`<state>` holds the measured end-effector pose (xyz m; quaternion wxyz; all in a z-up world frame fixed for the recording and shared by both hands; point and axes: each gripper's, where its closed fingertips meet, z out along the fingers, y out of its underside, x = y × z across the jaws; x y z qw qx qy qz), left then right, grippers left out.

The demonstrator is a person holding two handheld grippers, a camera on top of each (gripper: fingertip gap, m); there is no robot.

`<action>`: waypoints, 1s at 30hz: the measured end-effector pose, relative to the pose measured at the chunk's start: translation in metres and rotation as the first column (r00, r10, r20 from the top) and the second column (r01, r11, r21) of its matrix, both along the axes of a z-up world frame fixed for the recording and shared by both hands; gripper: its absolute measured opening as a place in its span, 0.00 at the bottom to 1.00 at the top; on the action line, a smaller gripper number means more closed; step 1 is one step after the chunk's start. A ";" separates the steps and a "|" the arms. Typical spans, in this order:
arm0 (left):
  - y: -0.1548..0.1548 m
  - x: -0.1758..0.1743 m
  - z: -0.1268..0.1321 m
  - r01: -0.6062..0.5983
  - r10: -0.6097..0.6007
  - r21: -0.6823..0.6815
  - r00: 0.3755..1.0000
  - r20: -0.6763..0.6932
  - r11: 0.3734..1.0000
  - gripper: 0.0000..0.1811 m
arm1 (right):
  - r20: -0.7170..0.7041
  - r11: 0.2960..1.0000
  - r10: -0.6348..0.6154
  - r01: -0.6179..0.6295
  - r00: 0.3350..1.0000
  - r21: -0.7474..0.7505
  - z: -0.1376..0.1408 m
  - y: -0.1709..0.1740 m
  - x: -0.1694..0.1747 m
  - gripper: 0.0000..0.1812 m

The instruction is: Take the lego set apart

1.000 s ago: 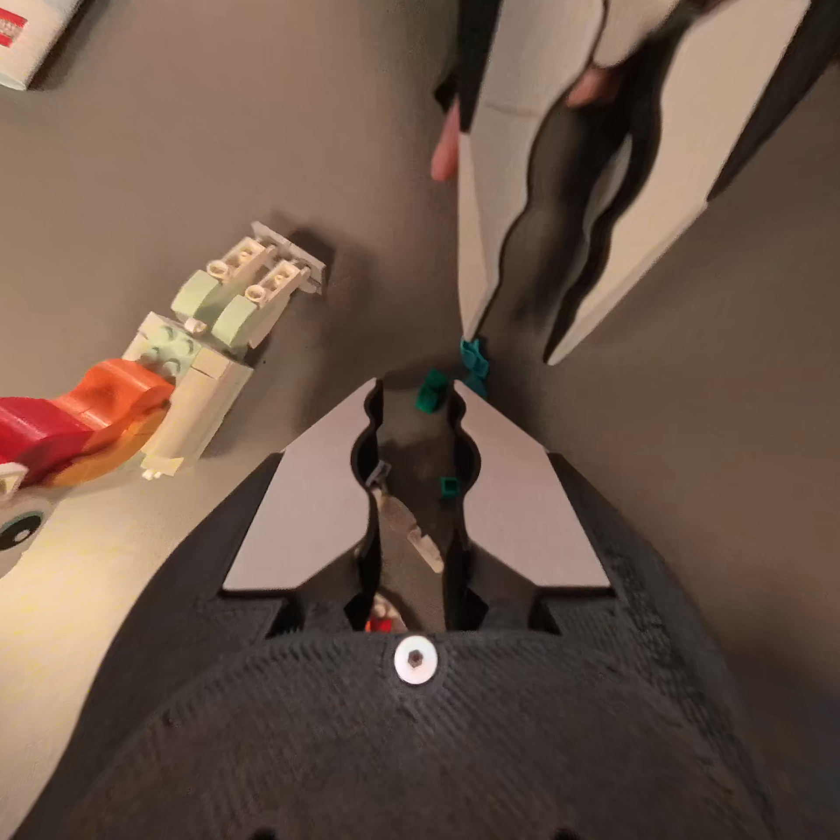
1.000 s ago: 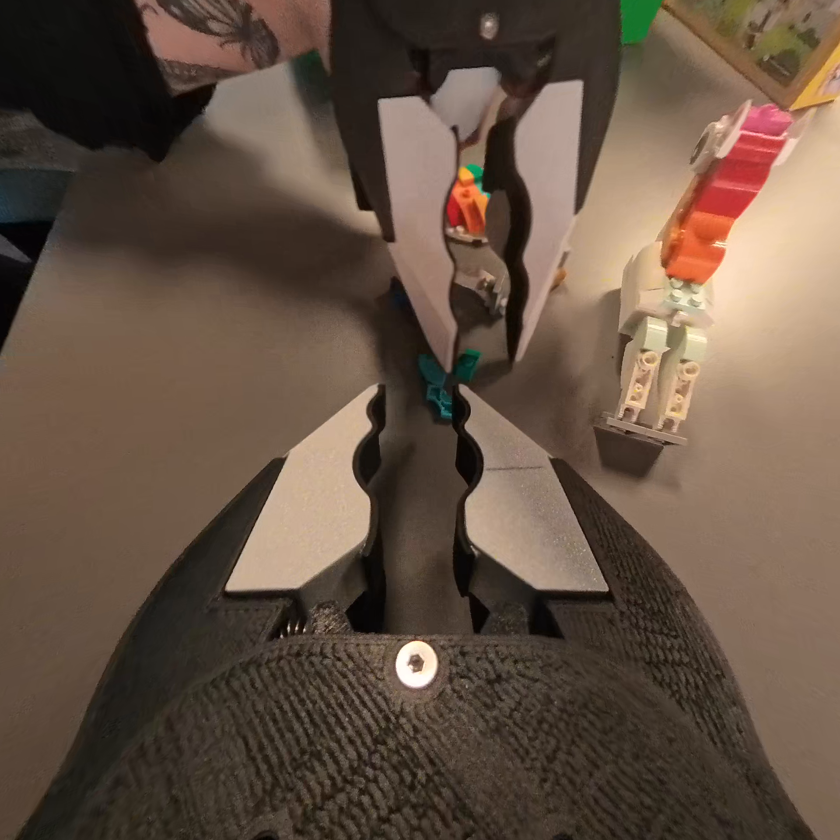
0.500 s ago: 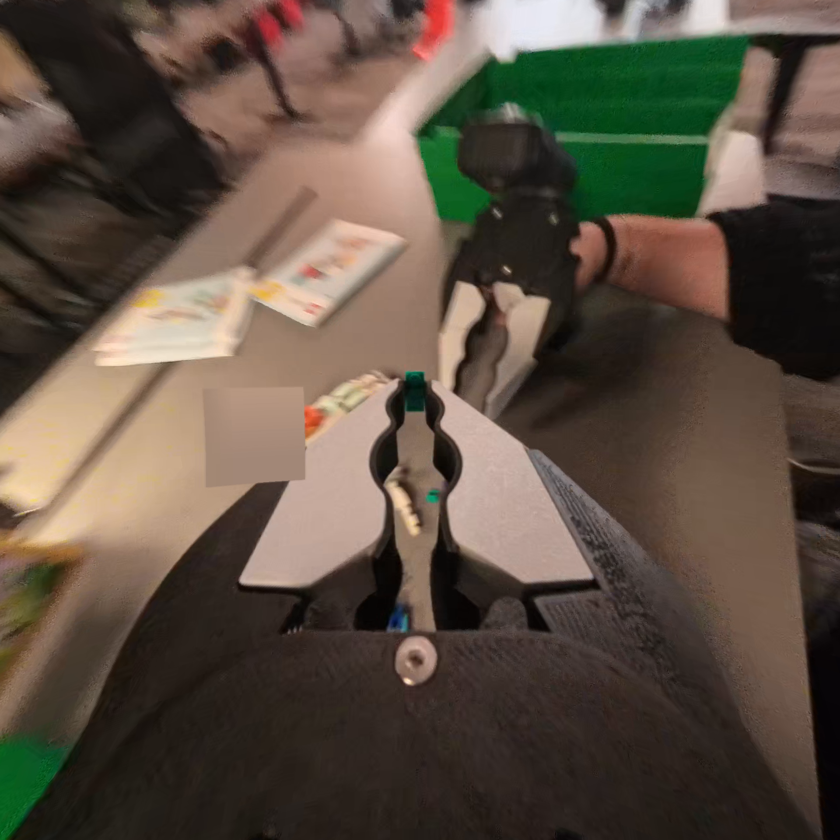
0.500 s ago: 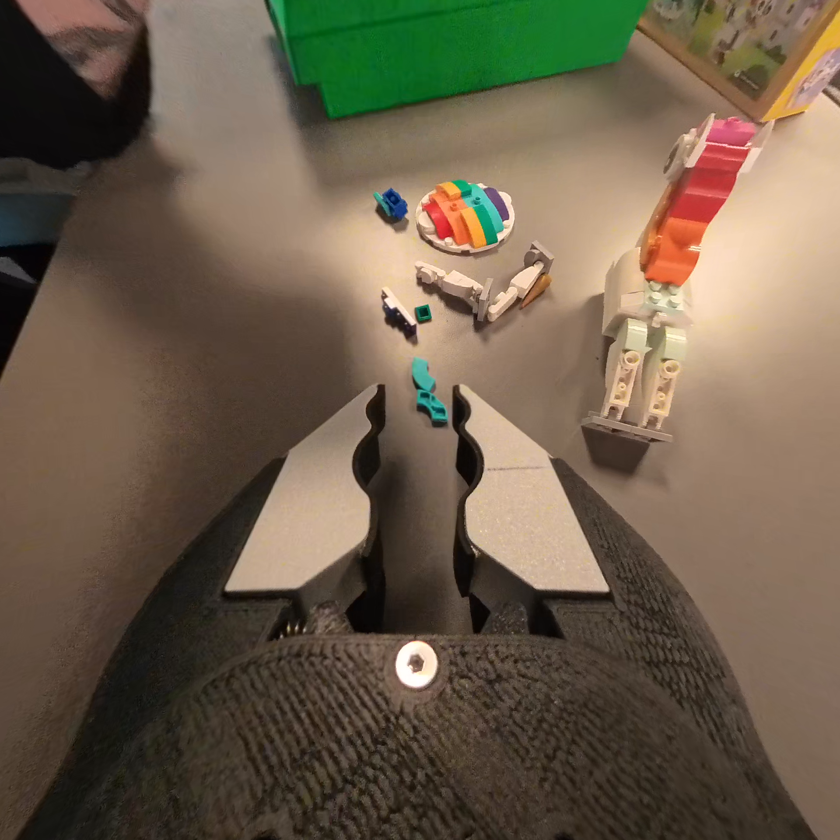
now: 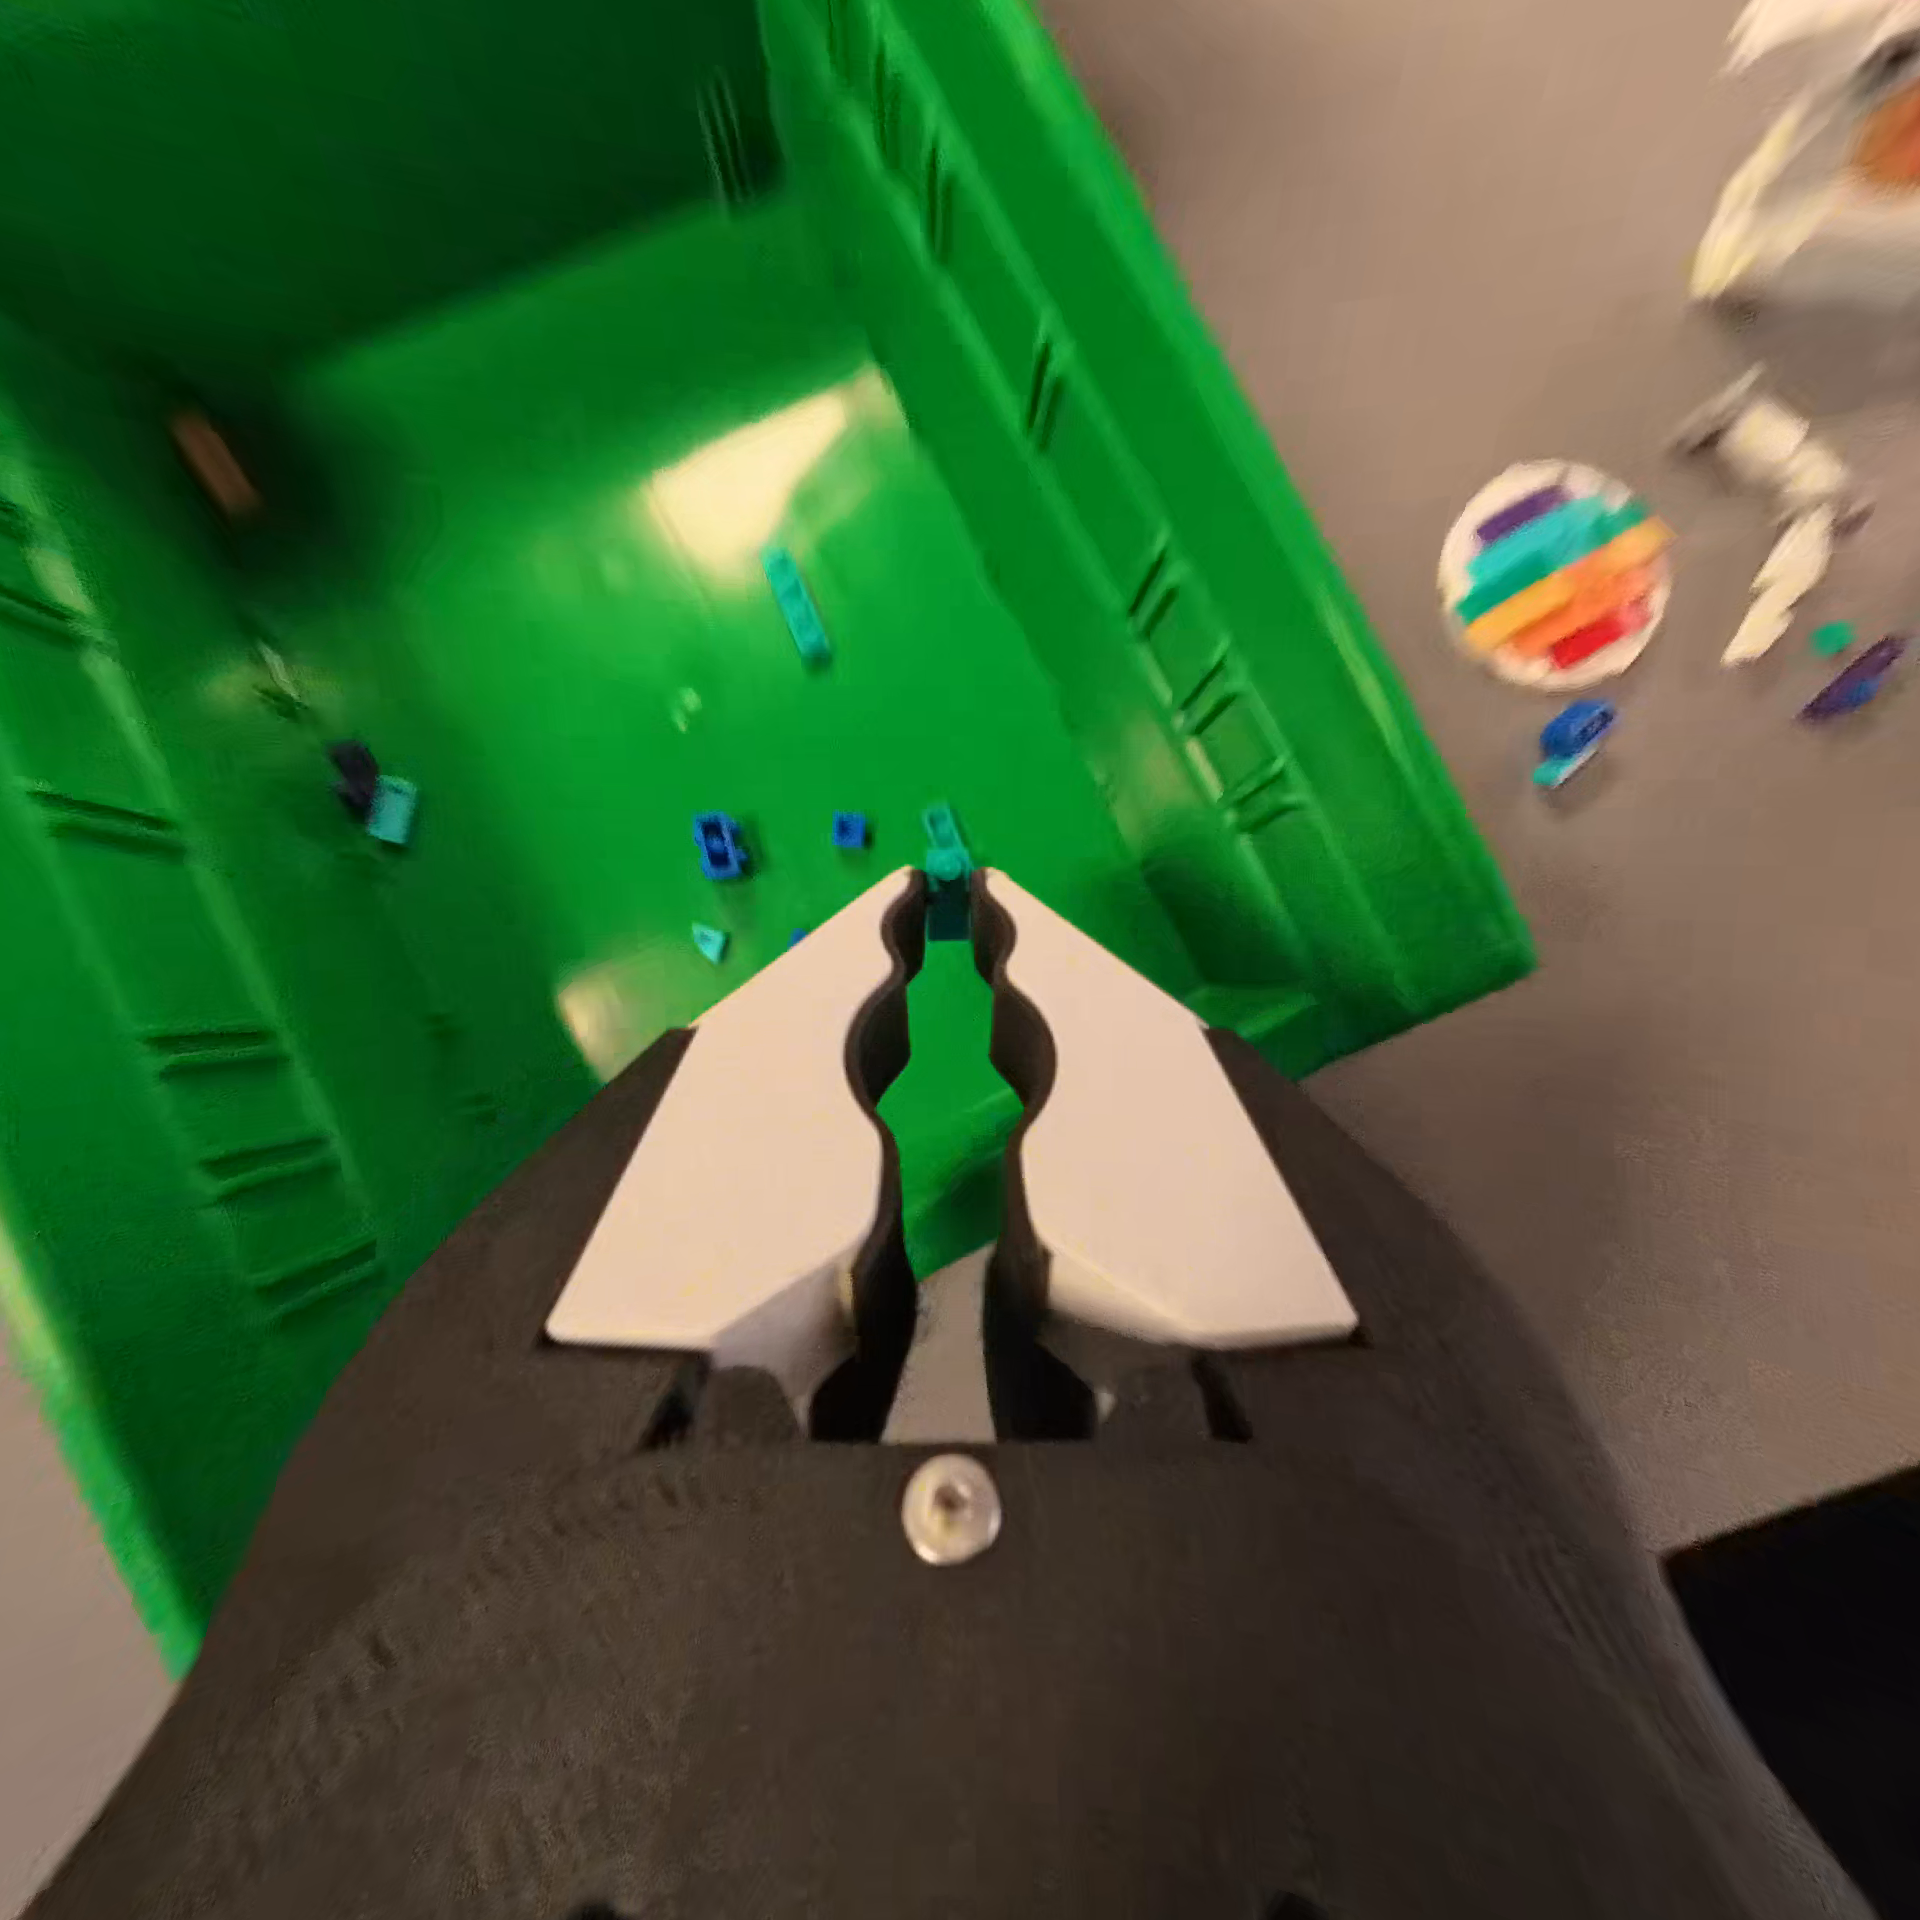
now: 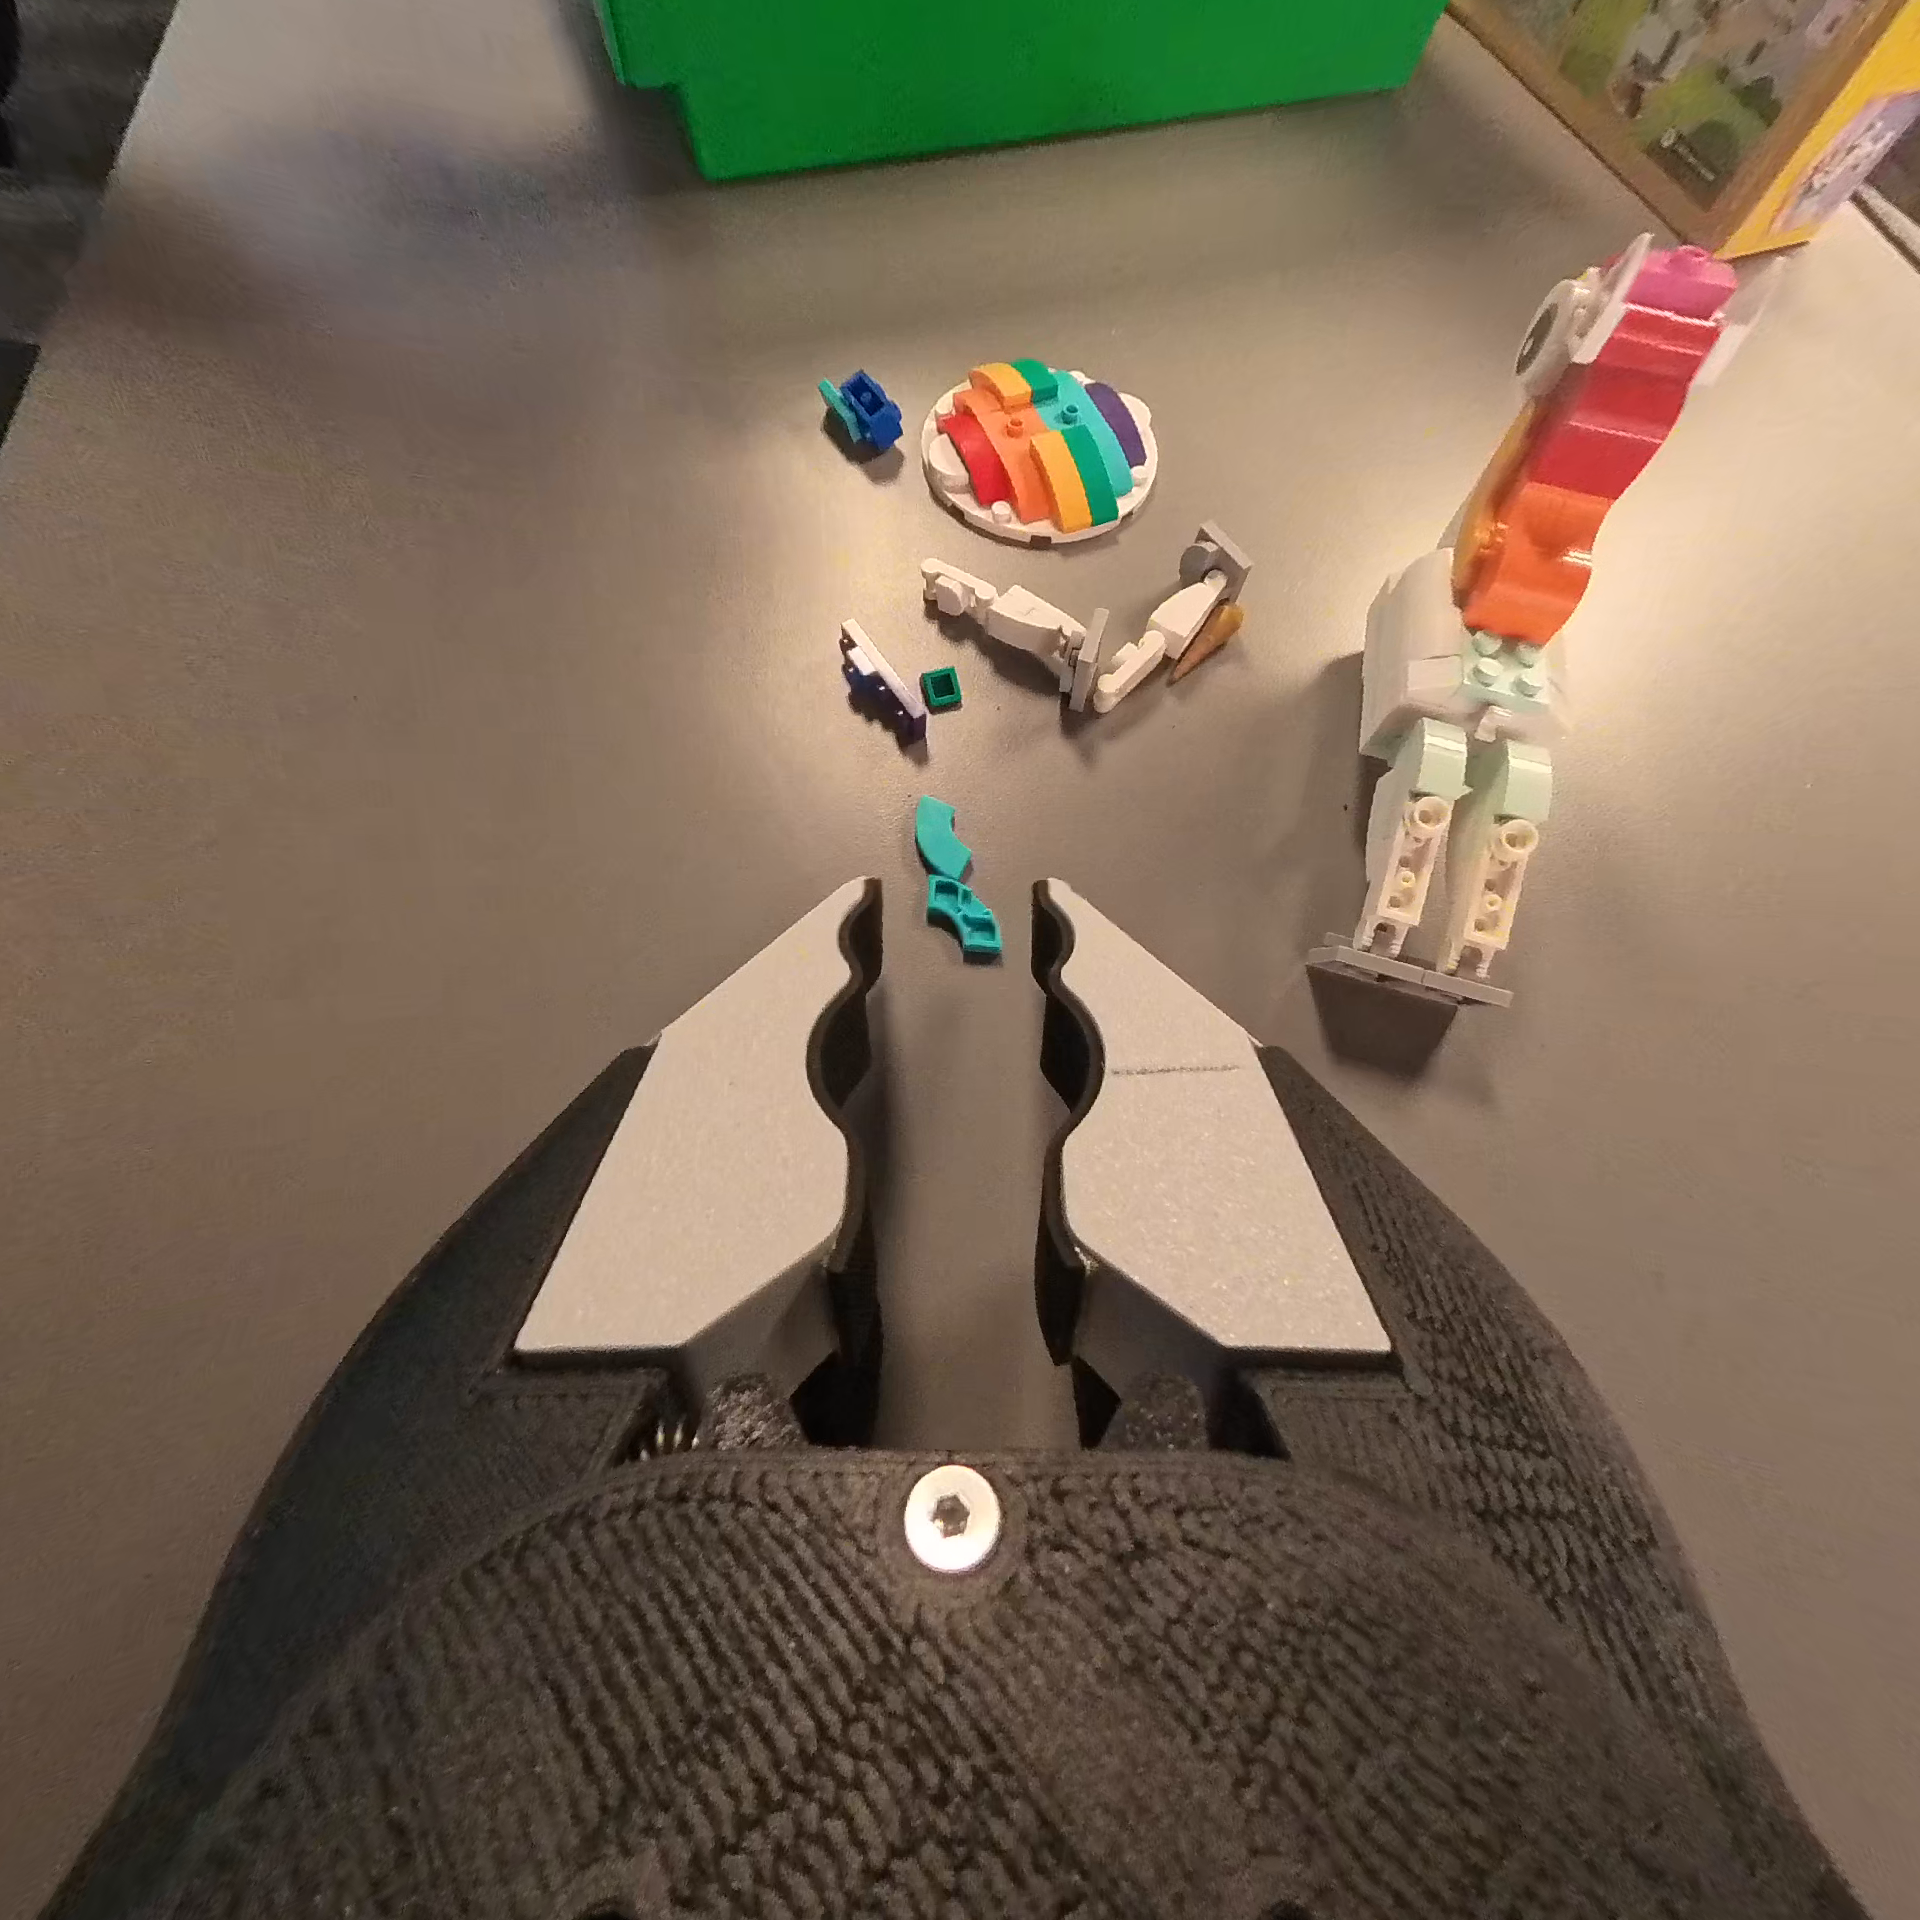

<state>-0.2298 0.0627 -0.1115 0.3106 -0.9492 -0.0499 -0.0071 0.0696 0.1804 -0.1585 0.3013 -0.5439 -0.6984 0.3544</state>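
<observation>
My left gripper (image 5: 948, 894) is shut on a small teal brick (image 5: 945, 906) and holds it above the open green bin (image 5: 1049, 436), whose floor holds several loose blue and teal pieces (image 5: 719, 842). My right gripper (image 6: 956, 914) is open and empty, low over the grey table, with two teal curved pieces (image 6: 954, 881) just ahead of its tips. The white lego animal with a red and orange mane (image 6: 1475, 644) lies to the right. A round white plate with rainbow arches (image 6: 1039, 449) lies farther ahead; it also shows in the left wrist view (image 5: 1553, 574).
White leg parts (image 6: 1081, 636), a blue brick (image 6: 860, 410), a purple piece (image 6: 881, 686) and a small teal tile (image 6: 941, 688) lie scattered on the table. The green bin (image 6: 997, 73) stands at the far edge. A printed box (image 6: 1704, 114) stands at the back right. The gap from one gripper's tips to the other's is roughly 35 cm. From my right tips it is roughly 6 cm to the small teal tile (image 6: 941, 688); from my left, 25 cm. Look for it in the left wrist view (image 5: 1840, 636) too.
My left gripper has closed on the teal brick, lifted it off the table and swung it over the green bin. My right gripper has stayed in place, open.
</observation>
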 end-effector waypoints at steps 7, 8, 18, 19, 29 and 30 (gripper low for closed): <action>-0.004 0.004 -0.047 0.016 0.014 -0.276 0.994 0.107 0.961 0.04 | -0.021 1.000 -0.020 0.020 1.000 0.001 0.003 0.003 0.000 0.15; -0.005 0.003 -0.049 0.014 0.018 -0.301 0.994 0.104 0.954 0.04 | -0.017 1.000 -0.021 0.021 1.000 0.005 0.002 0.003 0.000 0.15; -0.003 -0.006 -0.052 -0.021 0.051 -0.334 0.995 0.082 0.942 0.13 | -0.012 1.000 -0.023 0.023 1.000 0.017 0.001 0.003 0.000 0.15; -0.001 -0.004 -0.046 -0.036 0.061 -0.293 0.995 0.078 0.956 0.13 | -0.024 0.999 -0.029 0.030 0.999 0.025 0.003 0.005 -0.001 0.15; 0.009 0.177 0.111 0.405 -0.421 0.599 0.899 -0.123 0.690 0.06 | -0.367 0.860 -0.177 0.325 0.913 0.394 0.042 0.063 -0.002 0.13; 0.011 0.209 0.103 0.500 -0.536 0.584 0.835 -0.127 0.639 0.06 | -0.416 0.819 -0.185 0.373 0.890 0.435 0.048 0.069 -0.001 0.11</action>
